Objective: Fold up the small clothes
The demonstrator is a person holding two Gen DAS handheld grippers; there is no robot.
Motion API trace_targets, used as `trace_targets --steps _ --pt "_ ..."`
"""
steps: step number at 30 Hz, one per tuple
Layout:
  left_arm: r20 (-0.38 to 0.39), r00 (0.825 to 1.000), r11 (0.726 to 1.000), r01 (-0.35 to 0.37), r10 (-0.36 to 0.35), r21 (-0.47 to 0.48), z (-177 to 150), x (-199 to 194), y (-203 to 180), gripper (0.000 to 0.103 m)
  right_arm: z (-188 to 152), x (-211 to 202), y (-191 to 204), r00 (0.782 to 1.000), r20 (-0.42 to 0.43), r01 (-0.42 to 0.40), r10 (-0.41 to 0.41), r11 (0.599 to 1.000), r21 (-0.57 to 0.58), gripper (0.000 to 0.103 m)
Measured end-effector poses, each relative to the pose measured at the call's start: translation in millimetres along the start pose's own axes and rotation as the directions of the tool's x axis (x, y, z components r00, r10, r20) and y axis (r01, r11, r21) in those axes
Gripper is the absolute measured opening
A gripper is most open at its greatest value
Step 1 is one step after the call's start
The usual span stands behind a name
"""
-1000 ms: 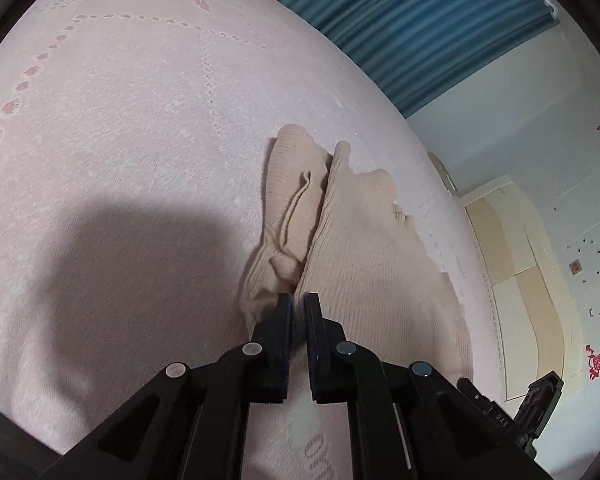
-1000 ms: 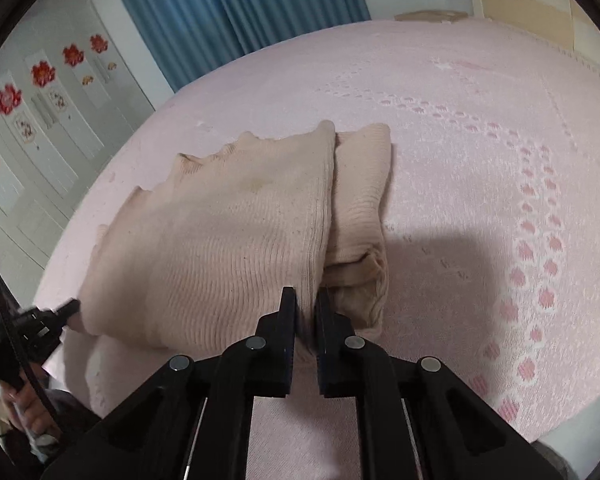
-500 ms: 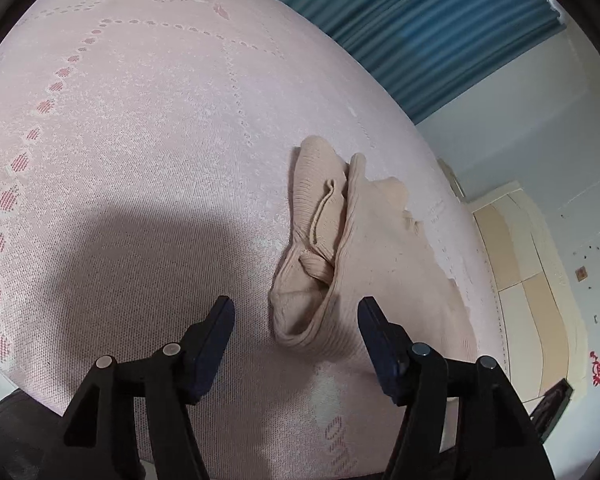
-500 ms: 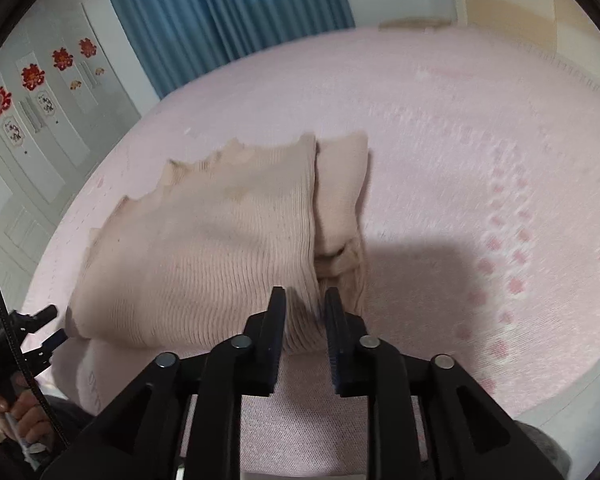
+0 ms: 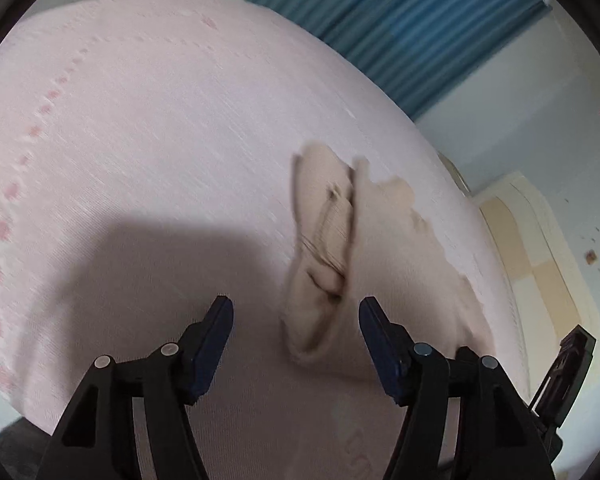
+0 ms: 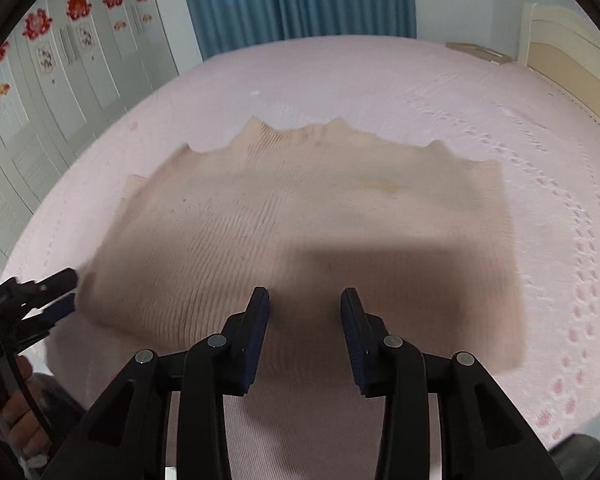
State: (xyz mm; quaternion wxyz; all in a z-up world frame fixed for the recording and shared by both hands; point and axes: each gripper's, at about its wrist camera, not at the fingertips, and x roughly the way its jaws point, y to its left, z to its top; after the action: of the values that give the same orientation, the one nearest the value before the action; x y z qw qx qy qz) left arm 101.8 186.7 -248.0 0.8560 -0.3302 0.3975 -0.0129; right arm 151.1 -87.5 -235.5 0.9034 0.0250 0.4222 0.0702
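A folded beige knit garment lies flat on the pink bedspread, with its scalloped hem at the far side and its folded edge toward the near edge of the bed.

The right gripper hangs over the garment's near edge, roughly at its middle. Its jaws are part-way apart and opening; the knit shows in the gap beneath them, but the pads do not press on it and nothing is held.

The left gripper stands at the garment's left end, where the folded layers bunch up in a thick roll. Its jaws are wide apart, one on either side of that roll's near tip, and the pads are clear of the cloth, so it grips nothing. From the right wrist view the left gripper's tips show just beside the garment's near left corner, with the person's hand on its handle below.

Both views are slightly blurred.

A blue curtain hangs beyond the far side of the bed.
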Motion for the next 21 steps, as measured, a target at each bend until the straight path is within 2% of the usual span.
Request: trace_targets --steps 3,6,12,18,21 --pt "0.025 1.000 0.999 0.018 -0.017 -0.044 9 -1 10 0.063 19 18 3 0.999 -0.010 0.048 -0.048 0.999 0.022 0.039" --pt "0.010 0.999 0.996 0.031 -0.030 -0.080 15 4 17 0.063 42 43 4 0.996 -0.045 0.081 -0.079 0.996 0.044 0.039" --pt "0.033 0.999 0.999 -0.007 0.008 -0.052 20 8 10 0.063 74 79 12 0.988 -0.063 0.146 -0.143 0.988 0.046 0.043" --pt "-0.013 1.000 0.999 0.021 -0.022 -0.046 22 19 6 0.063 97 110 10 0.979 -0.113 0.175 -0.167 0.983 0.060 0.046" --pt "-0.038 0.997 0.997 0.064 -0.066 -0.050 21 23 6 0.063 101 112 10 0.977 -0.127 0.183 -0.173 0.981 0.069 0.046"
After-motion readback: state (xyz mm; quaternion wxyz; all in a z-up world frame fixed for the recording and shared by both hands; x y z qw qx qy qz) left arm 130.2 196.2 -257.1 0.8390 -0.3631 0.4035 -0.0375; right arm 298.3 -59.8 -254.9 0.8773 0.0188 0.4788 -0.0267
